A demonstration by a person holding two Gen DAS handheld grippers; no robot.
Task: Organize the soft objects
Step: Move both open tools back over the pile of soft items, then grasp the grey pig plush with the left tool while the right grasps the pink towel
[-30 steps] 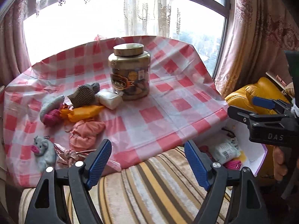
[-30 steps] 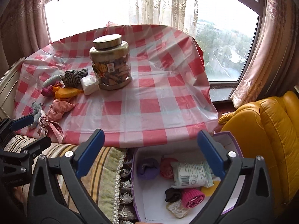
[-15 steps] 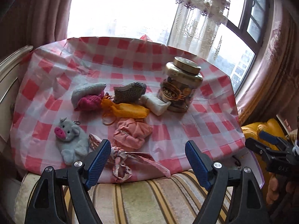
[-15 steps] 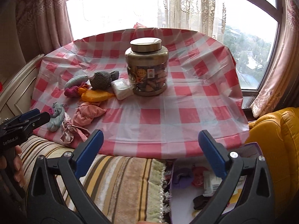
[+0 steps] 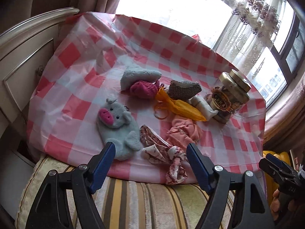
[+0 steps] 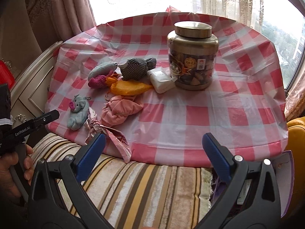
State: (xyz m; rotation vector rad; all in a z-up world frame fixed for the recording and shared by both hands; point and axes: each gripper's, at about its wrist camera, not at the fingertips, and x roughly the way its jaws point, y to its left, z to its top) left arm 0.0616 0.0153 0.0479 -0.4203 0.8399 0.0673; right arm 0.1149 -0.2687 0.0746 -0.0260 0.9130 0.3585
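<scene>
Several soft things lie on the red-checked tablecloth (image 5: pixel 80 61): a grey plush pig (image 5: pixel 118 126) (image 6: pixel 78 112), a floral cloth strip (image 5: pixel 164 152) (image 6: pixel 110 135), a pink cloth (image 5: pixel 185 131) (image 6: pixel 122 110), an orange pouch (image 5: pixel 183 108) (image 6: pixel 129 87), a checked pouch (image 5: pixel 184 89) (image 6: pixel 137 67), a magenta knit ball (image 5: pixel 143 89) (image 6: pixel 98 82) and a grey sock (image 5: pixel 139 76) (image 6: pixel 102 67). My left gripper (image 5: pixel 150 156) is open and empty, just short of the pig and the floral strip. My right gripper (image 6: pixel 152 147) is open and empty at the table's front edge.
A gold-lidded jar (image 6: pixel 192 55) (image 5: pixel 228 97) stands mid-table with a white packet (image 6: pixel 162 79) beside it. A striped cushion (image 6: pixel 143 187) lies below the table edge. A cream cabinet (image 5: pixel 24 57) stands left. A purple-rimmed box (image 6: pixel 286 181) and a yellow chair (image 6: pixel 297 133) are at right.
Both grippers have swung left and moved closer to the table. The soft things now fill the left wrist view; the box has slid almost out of the right wrist view.
</scene>
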